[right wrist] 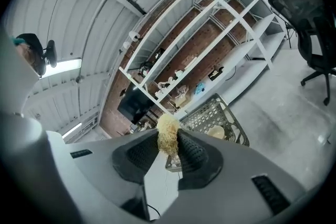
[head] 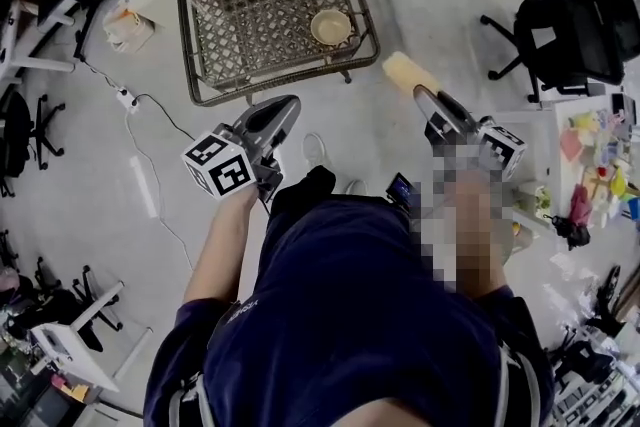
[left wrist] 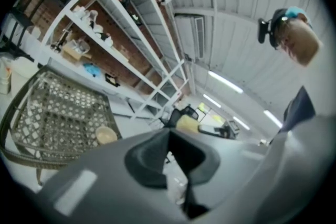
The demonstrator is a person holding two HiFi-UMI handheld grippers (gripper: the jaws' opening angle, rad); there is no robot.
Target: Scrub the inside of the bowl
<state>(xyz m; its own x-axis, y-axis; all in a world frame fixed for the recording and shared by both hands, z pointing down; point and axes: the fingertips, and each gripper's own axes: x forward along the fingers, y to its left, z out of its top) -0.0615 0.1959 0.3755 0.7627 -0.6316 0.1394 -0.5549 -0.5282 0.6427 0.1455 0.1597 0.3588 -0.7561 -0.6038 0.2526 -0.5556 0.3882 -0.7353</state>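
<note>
Bowl [head: 331, 26] at wire table [head: 250, 5] right rim.

Right claw [right wrist: 168, 140] seen from behind: jaws pinched tight on yellow fibrous scrubber [right wrist: 168, 127], tuft poking up above ribbed black pads [right wrist: 137, 152]. Beyond tips, lower down: mesh desk [right wrist: 209, 112] w/ pale bowl [right wrist: 216, 132] sitting on it near its right edge (upright, contents not visible). Further back: white open shelving [right wrist: 210, 23] against brick wall [right wrist: 181, 60], misc. small items on shelves, too small to ID. Top right: black office chair [right wrist: 310, 13] on grey floor [right wrist: 283, 113], well apart from desk.
</note>
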